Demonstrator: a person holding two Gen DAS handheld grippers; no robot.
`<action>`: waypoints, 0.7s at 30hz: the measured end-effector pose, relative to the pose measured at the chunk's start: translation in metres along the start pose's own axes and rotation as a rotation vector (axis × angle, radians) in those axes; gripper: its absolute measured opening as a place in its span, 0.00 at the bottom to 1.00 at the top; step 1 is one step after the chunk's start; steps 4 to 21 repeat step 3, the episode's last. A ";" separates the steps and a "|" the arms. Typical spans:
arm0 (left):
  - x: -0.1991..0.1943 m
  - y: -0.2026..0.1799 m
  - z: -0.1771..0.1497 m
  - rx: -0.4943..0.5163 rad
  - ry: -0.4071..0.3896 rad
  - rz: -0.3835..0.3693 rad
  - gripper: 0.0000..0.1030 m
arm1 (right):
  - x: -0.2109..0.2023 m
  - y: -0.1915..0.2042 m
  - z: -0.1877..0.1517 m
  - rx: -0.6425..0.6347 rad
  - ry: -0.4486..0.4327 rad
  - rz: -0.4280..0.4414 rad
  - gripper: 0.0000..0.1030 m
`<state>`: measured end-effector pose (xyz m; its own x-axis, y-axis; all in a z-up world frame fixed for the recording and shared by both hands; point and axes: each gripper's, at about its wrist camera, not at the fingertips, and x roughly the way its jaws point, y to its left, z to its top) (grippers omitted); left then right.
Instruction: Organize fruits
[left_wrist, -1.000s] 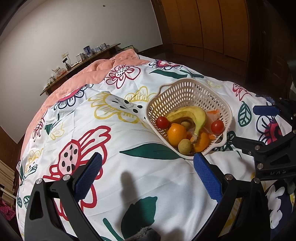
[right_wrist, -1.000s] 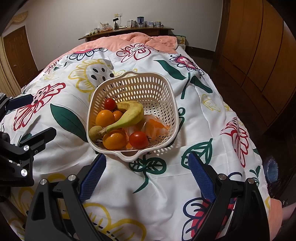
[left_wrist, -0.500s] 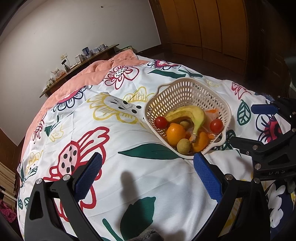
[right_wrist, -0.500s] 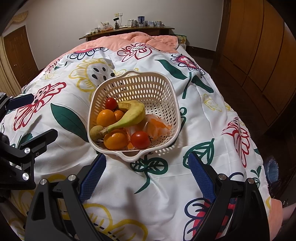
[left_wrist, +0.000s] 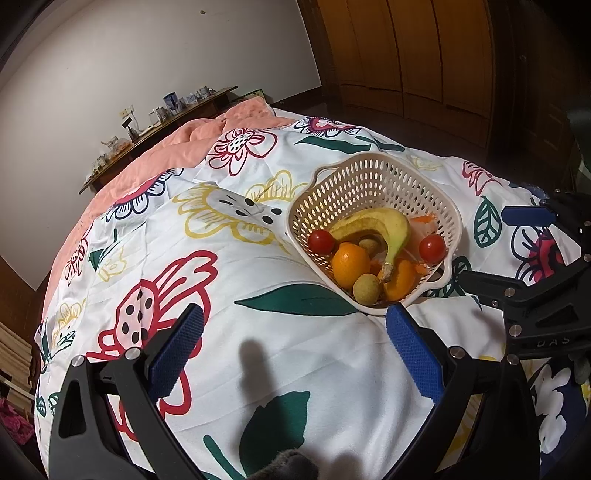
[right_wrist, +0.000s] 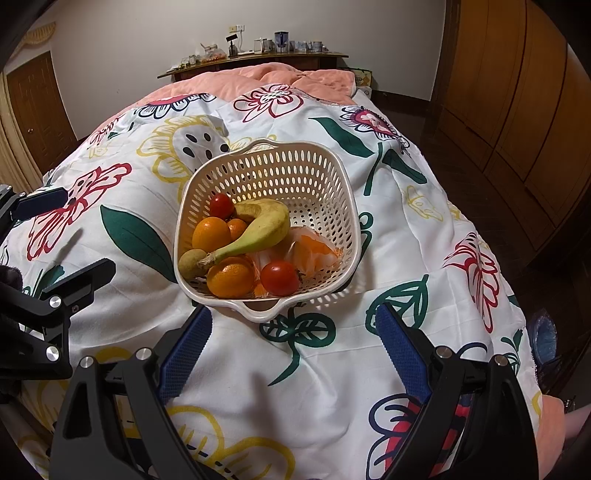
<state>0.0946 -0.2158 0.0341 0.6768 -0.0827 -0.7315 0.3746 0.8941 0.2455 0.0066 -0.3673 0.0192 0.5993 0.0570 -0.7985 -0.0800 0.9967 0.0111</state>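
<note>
A cream perforated basket (right_wrist: 314, 177) (left_wrist: 373, 177) sits on the floral bedspread (right_wrist: 388, 229). Inside lie a banana (right_wrist: 258, 229) (left_wrist: 388, 225), two red tomatoes (right_wrist: 279, 277) (left_wrist: 432, 247), several oranges (right_wrist: 210, 233) (left_wrist: 350, 264), a small brownish round fruit (right_wrist: 191, 260) (left_wrist: 366, 290) and a clear bag with orange pieces (right_wrist: 314, 253). My right gripper (right_wrist: 293, 345) hovers open just in front of the basket's near handle, nothing between its blue pads. My left gripper (left_wrist: 295, 349) is open over bare bedspread, to the left and in front of the basket.
A salmon blanket (right_wrist: 280, 79) covers the far end of the bed. Behind it a wooden shelf (right_wrist: 258, 59) carries cups and small items. Wooden wardrobe doors (right_wrist: 517, 92) line the right side, with dark floor between them and the bed edge.
</note>
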 end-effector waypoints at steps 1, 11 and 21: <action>0.000 0.000 0.000 -0.001 0.001 0.000 0.97 | 0.000 0.000 0.000 0.000 0.000 0.000 0.87; 0.001 0.002 0.000 -0.007 0.004 -0.002 0.97 | 0.000 0.000 0.000 0.000 0.000 0.000 0.87; 0.001 0.002 0.000 -0.007 0.004 -0.002 0.97 | 0.000 0.000 0.000 0.000 0.000 0.000 0.87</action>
